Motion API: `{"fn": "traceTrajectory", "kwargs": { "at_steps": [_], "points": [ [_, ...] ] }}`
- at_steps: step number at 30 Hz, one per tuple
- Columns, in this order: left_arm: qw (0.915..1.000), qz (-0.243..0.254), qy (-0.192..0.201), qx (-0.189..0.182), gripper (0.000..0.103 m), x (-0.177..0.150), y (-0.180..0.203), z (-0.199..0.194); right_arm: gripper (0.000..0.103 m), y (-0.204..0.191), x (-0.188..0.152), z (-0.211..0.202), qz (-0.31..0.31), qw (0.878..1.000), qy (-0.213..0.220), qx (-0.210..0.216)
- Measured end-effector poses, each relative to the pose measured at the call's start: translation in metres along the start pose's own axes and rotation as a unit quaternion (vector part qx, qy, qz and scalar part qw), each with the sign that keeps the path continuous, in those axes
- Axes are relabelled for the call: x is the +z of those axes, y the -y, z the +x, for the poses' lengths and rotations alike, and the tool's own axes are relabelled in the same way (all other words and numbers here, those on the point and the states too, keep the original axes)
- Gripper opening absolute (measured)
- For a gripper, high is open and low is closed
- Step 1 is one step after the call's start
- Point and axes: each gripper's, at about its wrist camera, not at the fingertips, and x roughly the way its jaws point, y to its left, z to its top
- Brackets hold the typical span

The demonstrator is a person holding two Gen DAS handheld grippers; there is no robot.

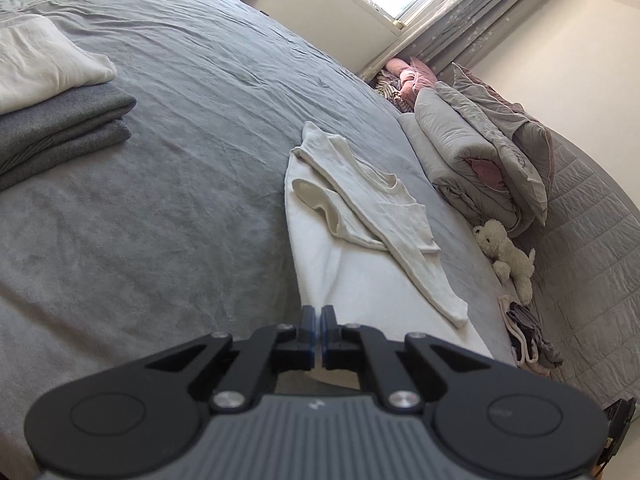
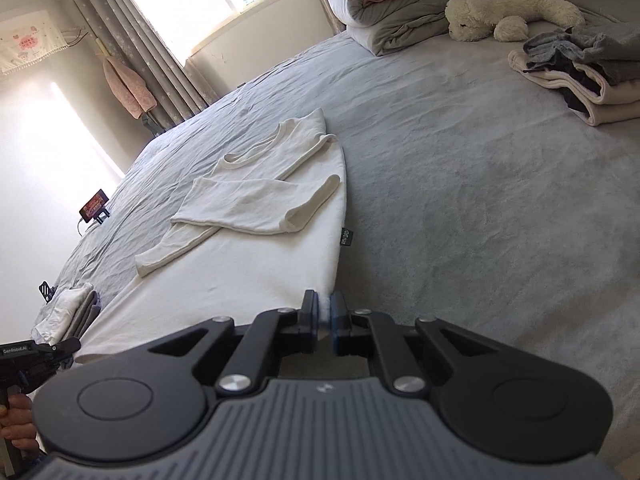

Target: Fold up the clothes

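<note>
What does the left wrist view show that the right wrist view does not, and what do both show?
Only the left wrist view shows the near stack of grey and white folded clothes in full. Only the right wrist view shows the pink garment hanging by the curtain, the wall banner and a hand. Both show the white long-sleeved top, its hem pinched by each hand-held gripper, left and right, and the plush toy.

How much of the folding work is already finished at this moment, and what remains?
Done: a white and grey folded stack lies on the bed. In hand: the white long-sleeve top has both sleeves folded across its body; the left tool and right tool are each shut on its hem corners. Left: folding the hem up, then probably the loose pile beside the plush toy.
</note>
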Motion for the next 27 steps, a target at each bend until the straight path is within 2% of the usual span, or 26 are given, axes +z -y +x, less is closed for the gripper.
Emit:
{"fn": "traceTrajectory", "kwargs": {
  "at_steps": [8, 13, 17, 19, 22, 23, 25, 27],
  "points": [
    [0.9998, -0.014, -0.010, -0.008, 0.002, -0.024, 0.003, -0.028, 0.007, 0.009, -0.012, -0.023, 0.033, 0.999, -0.001, 0.004],
    [0.9999, 0.009, -0.002, -0.008, 0.002, -0.032, 0.015, -0.055, 0.008, 0.005, -0.021, -0.054, 0.023, 1.000, 0.012, 0.012],
    [0.9993, 0.011, -0.020, 0.029, 0.002, -0.031, 0.005, -0.041, 0.010, 0.009, -0.025, -0.037, -0.002, 1.000, -0.008, -0.022],
    [0.9992, 0.001, -0.022, 0.033, 0.003, -0.031, -0.003, -0.039, 0.014, 0.013, -0.030, -0.026, -0.006, 0.999, -0.021, -0.044],
    [0.9993, 0.001, -0.024, 0.030, 0.016, -0.032, -0.007, -0.038, 0.017, 0.021, -0.034, -0.025, 0.012, 0.999, -0.025, -0.044],
    [0.9992, 0.007, -0.023, 0.030, 0.022, -0.033, -0.006, -0.037, 0.029, 0.023, -0.033, -0.027, 0.018, 0.999, -0.021, -0.040],
    [0.9990, 0.019, -0.028, 0.028, 0.030, -0.037, -0.003, -0.034, 0.045, 0.028, -0.033, -0.031, 0.033, 0.999, -0.017, -0.034],
    [0.9985, 0.029, -0.041, 0.020, 0.035, -0.043, 0.001, -0.027, 0.045, 0.034, -0.035, -0.030, 0.053, 0.998, -0.025, -0.025]
  ]
}}
